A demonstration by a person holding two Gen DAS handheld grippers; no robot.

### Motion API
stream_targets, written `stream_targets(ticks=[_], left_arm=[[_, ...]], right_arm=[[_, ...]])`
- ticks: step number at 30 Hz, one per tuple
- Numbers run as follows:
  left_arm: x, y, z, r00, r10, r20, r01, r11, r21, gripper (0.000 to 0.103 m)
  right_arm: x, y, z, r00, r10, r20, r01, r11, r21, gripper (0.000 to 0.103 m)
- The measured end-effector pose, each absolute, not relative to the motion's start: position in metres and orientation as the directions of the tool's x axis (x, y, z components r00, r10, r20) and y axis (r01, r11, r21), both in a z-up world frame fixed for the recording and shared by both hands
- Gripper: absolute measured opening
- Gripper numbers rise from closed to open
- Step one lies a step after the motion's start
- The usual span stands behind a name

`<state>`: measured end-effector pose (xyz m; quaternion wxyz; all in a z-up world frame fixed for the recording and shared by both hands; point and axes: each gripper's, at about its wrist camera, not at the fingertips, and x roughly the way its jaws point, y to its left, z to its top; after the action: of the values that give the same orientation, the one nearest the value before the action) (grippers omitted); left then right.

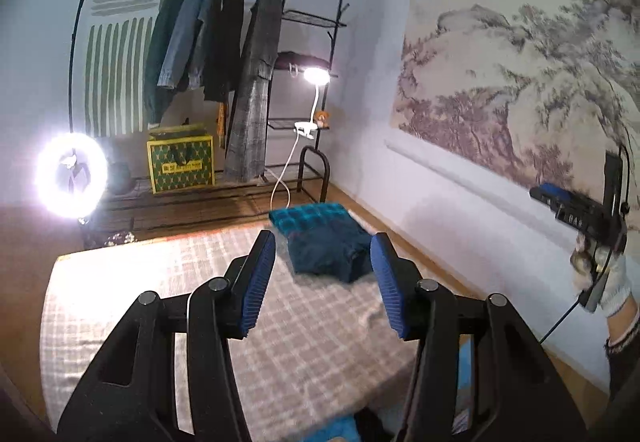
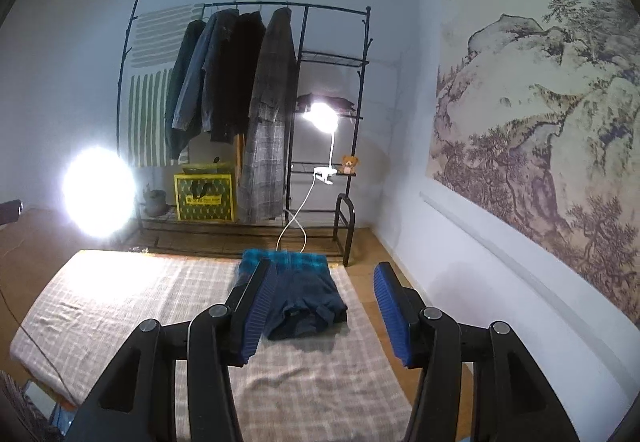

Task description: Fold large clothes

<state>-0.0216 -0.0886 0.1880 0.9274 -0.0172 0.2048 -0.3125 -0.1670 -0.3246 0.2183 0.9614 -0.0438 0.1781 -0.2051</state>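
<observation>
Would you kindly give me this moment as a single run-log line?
left gripper: open, empty | right gripper: open, empty | folded dark garment: stacked on teal plaid garment, on checked mat

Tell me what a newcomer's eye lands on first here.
First the glaring ring light at the left, on the floor beside the clothes rack hung with dark coats. Then the folded dark blue garment at the far end of the checked blanket, and the big landscape scroll on the right wall.
</observation>
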Motion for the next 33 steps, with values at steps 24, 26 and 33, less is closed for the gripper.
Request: stream_targets(ticks=[24, 26, 33], left_arm=[[-0.012, -0.060, 0.050, 0.771, -0.446, -0.454, 0.477, 0.877, -0.051, 0.059], [-0.005, -0.061, 0.045, 0.773, -0.445, -0.452, 0.476, 0.878, -0.051, 0.062], [0.031, -0.063, 0.033, 0.777, -0.447, -0.444, 0.450, 0.887, -0.106, 0.067]], right_arm=[[-0.125, -0.237, 0.074, 0.865, -0.272, -0.422, 0.258, 0.962, -0.089, 0.058], [-0.110, -0.232, 0.069, 0.866, -0.254, -0.430, 0.246, 0.966, -0.076, 0.059], [-0.066, -0.214, 0.049, 0.866, -0.241, -0.438, 0.245, 0.968, -0.048, 0.066]])
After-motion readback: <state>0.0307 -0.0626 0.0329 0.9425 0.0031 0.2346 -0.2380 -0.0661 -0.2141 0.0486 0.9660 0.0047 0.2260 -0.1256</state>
